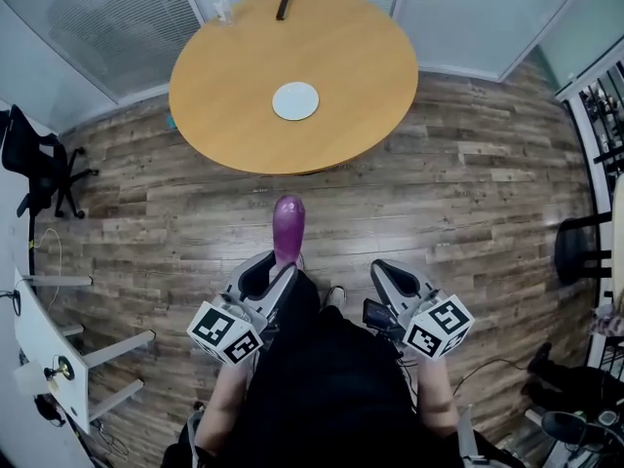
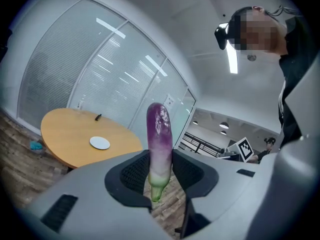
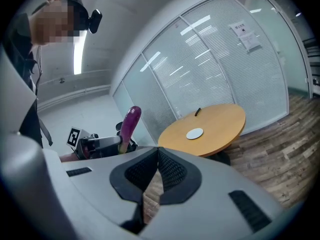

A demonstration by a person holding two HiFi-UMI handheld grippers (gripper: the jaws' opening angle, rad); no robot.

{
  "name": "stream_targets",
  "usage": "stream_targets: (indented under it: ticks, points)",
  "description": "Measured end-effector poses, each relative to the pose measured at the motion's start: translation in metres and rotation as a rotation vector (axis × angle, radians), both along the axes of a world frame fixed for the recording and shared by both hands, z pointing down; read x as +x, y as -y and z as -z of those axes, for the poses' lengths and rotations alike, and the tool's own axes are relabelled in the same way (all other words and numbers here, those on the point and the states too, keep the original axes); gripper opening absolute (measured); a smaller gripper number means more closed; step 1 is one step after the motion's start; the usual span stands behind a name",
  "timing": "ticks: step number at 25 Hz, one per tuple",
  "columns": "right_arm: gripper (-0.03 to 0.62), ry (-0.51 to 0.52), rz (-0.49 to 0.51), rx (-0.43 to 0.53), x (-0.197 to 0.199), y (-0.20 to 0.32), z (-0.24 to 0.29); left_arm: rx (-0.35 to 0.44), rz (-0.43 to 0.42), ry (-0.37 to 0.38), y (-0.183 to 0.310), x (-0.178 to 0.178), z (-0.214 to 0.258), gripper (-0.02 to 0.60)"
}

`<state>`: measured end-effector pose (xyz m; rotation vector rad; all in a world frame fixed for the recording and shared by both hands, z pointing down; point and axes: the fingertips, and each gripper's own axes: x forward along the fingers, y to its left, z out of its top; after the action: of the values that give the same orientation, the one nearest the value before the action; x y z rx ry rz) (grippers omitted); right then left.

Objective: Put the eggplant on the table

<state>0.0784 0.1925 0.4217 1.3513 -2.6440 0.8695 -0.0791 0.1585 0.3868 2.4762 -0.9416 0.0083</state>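
My left gripper [image 1: 276, 273] is shut on a purple eggplant [image 1: 288, 227], held near its pale green stem end, and the purple tip sticks out past the jaws toward the round wooden table [image 1: 234, 76]. In the left gripper view the eggplant [image 2: 159, 144] stands upright between the black pads, with the table [image 2: 65, 139] ahead at the left. My right gripper [image 1: 388, 274] is shut with nothing in it; its pads meet in the right gripper view [image 3: 157, 170]. That view also shows the eggplant [image 3: 129, 124] and the table [image 3: 220, 121].
A white plate [image 1: 295, 100] lies near the table's middle, and a dark remote-like object [image 1: 284, 3] and a clear bottle [image 1: 221, 6] sit at its far edge. Wood floor [image 1: 468, 193] lies between me and the table. A black office chair [image 1: 34, 164] stands left, glass walls behind.
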Motion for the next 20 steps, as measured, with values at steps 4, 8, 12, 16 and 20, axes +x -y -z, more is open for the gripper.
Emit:
stream_targets:
  ticks: [4, 8, 12, 16, 20]
  points:
    - [0.017, -0.01, -0.04, 0.027, -0.006, 0.03, 0.013, 0.012, -0.028, -0.011, 0.029, -0.008, 0.005, 0.155]
    - [0.017, -0.031, -0.053, 0.044, -0.016, 0.061, 0.021, 0.027, -0.039, -0.035, 0.064, -0.015, 0.012, 0.155]
    - [0.017, -0.038, -0.075, 0.048, -0.028, 0.093, 0.027, 0.048, -0.058, -0.051, 0.099, -0.025, 0.021, 0.155]
    - [0.017, -0.045, -0.083, 0.061, -0.05, 0.12, 0.032, 0.049, -0.068, -0.058, 0.125, -0.047, 0.02, 0.155]
    - [0.017, -0.055, -0.097, 0.062, -0.068, 0.137, 0.031, 0.038, -0.066, -0.068, 0.147, -0.068, 0.014, 0.155]
